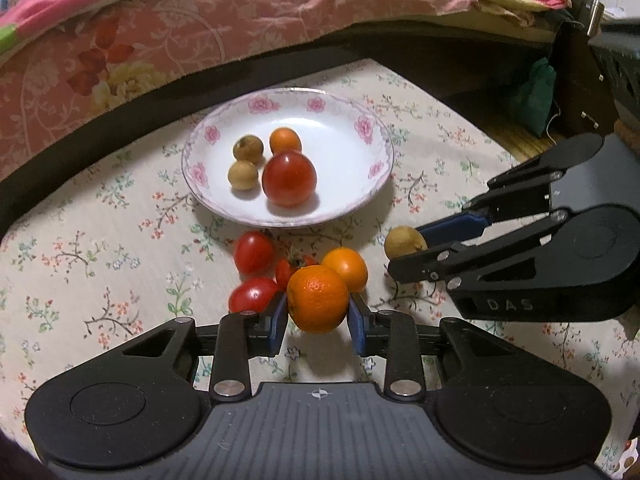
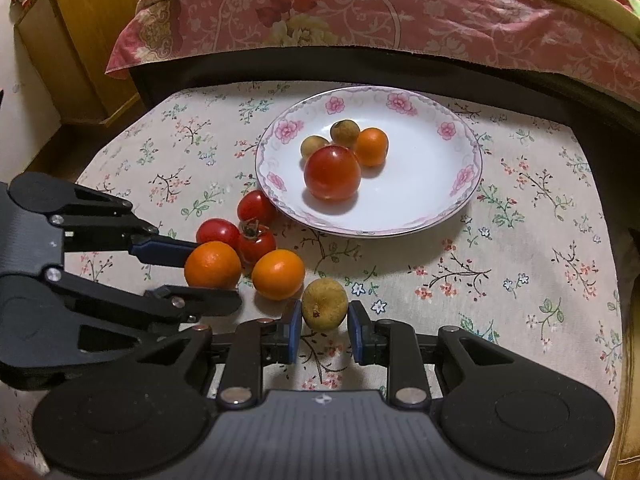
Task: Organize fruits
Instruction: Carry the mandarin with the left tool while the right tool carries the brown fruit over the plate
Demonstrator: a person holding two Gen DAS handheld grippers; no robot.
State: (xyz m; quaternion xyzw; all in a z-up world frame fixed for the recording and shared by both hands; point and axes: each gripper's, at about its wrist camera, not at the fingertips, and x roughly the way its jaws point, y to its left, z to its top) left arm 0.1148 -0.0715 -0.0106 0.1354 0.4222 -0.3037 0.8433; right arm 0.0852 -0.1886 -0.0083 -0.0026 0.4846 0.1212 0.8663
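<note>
Currently at a table under a floral tablecloth [image 2: 520, 240], bed with pink quilt [image 2: 360, 8] behind.

Left gripper [image 1: 318, 314]: blue pads pressed to both sides of an orange [image 1: 318, 298], clamped firmly; shadow under the fruit, but lifted or resting cannot be told.

Right gripper [image 2: 324, 326]: jaws parted around a brown longan [image 2: 324, 303], left pad touching or nearly so, a slim gap at the right pad; not clamped. Longan resting on the cloth, just right of a second orange [image 2: 278, 274].

Loose on the cloth near the plate's front rim: three small tomatoes [image 2: 256, 206], [image 2: 217, 232], [image 2: 256, 240], bunched together, the last with a green stem cap. Second orange touching or just beside that cluster.

Pink-flowered white plate [image 2: 440, 208], toward the far side of the table, holding a large tomato [image 2: 332, 174], a small orange [image 2: 372, 146] and two longans [image 2: 345, 132], [image 2: 314, 146], all huddled near its centre.

Wooden cabinet [image 2: 80, 40] at far left in the right wrist view. Green cloth bag [image 1: 536, 96] hanging at the bed's edge in the left wrist view.
</note>
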